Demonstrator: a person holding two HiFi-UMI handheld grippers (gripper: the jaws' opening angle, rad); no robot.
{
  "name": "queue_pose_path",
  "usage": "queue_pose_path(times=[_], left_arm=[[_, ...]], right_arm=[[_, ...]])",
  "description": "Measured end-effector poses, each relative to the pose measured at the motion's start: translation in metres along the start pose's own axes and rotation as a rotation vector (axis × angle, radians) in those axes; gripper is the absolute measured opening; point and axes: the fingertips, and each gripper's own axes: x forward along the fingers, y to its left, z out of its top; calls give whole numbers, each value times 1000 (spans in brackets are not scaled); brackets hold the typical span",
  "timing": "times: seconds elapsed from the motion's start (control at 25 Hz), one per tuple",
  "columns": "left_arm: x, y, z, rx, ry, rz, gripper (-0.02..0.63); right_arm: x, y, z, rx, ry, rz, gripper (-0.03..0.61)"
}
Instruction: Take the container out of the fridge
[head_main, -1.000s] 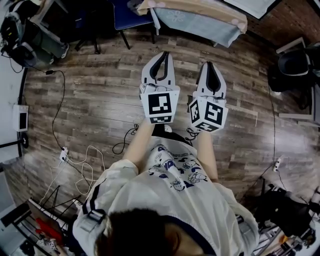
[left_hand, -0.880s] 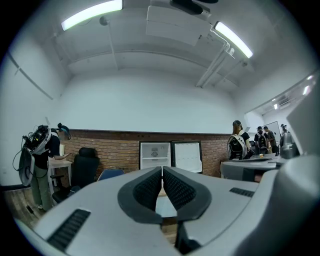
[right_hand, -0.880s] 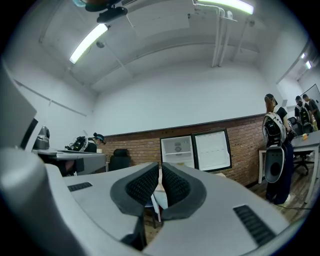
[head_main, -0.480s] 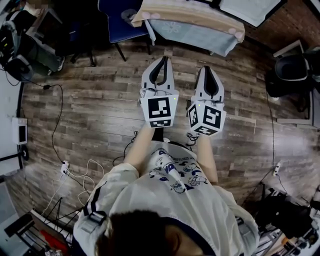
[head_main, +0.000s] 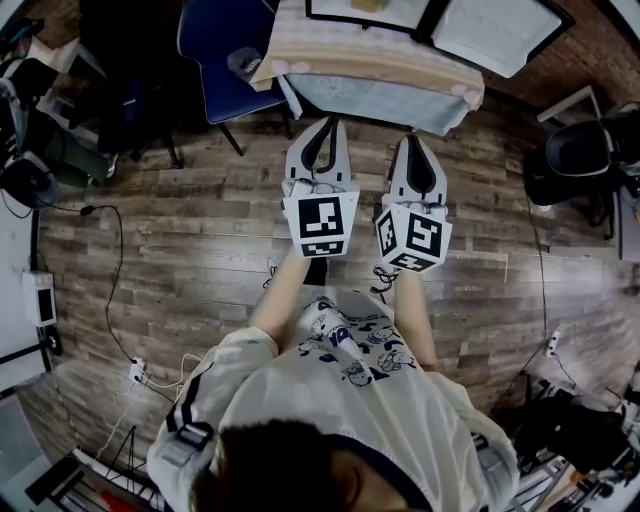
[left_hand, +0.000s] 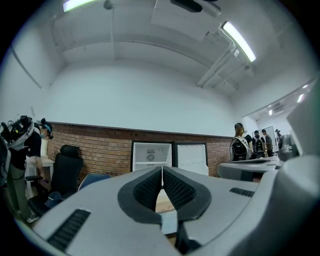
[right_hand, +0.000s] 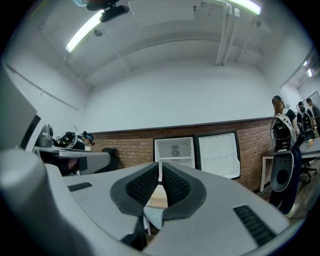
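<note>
The left hand-held gripper (head_main: 322, 125) and right hand-held gripper (head_main: 416, 142), pressed together and empty, point toward the far open fridge (right_hand: 174, 150), probably heading there.

Right gripper (right_hand: 160, 169) jaws pressed together, nothing between; open fridge (right_hand: 174, 149) ahead against brick wall (right_hand: 125, 145), door (right_hand: 217, 154) swung right.

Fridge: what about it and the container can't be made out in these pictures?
1. The container: not identifiable in any view.
2. Lower half of the fridge: in the left gripper view the shut left gripper covers it; in the right gripper view the shut right gripper does.
3. Fridge interior, head view: cut off by the top edge.
4. The sticker on its back wall: too small to read.
</note>
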Motion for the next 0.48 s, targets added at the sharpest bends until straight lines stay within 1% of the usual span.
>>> queue_pose_path(times=[0.28,0.48], left_arm=[[63,41,1,5,-1,-10,22],[95,66,-3,7,3,-25,22]], right_arm=[[76,8,2,5,-3,-8,43],[114,16,-2,21,-2,-28,43]])
